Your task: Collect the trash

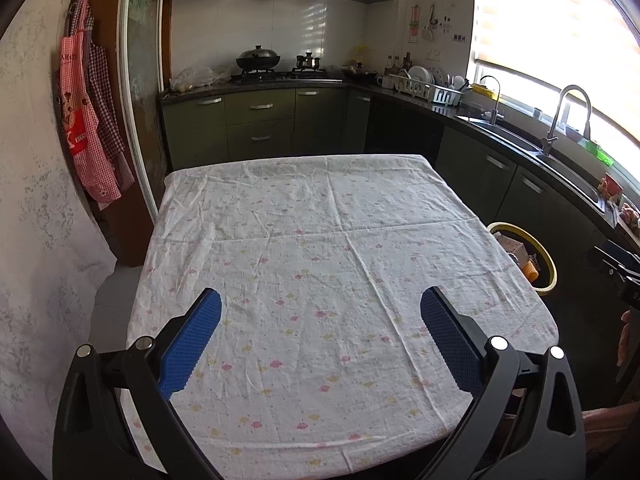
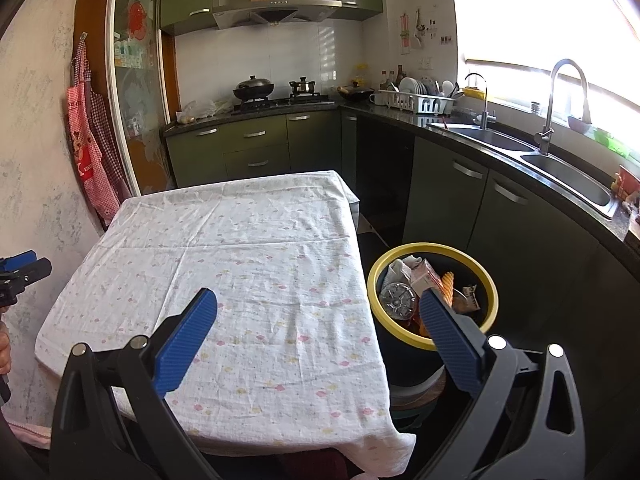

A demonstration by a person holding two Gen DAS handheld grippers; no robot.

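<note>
One bin point(image 2: 432, 342), two spread grippers point(image 1: 320, 312) point(image 2: 318, 310)

Left gripper point(image 1: 320, 306) level, jaws spread wide, blue pads point(image 1: 192, 344) facing inward, nothing between them, right gripper point(image 2: 318, 308) likewise spread wide and unloaded, held beside the left, both pointing forward

Table under wrinkled floral cloth point(image 1: 320, 264). Lidded wok point(image 1: 257, 58) on stove at back. Dish rack point(image 1: 426, 90) with plates beside sink point(image 2: 568, 176). Checked aprons point(image 1: 86, 120) hanging on left wall. Tall faucet point(image 2: 560, 96) below bright window.
</note>
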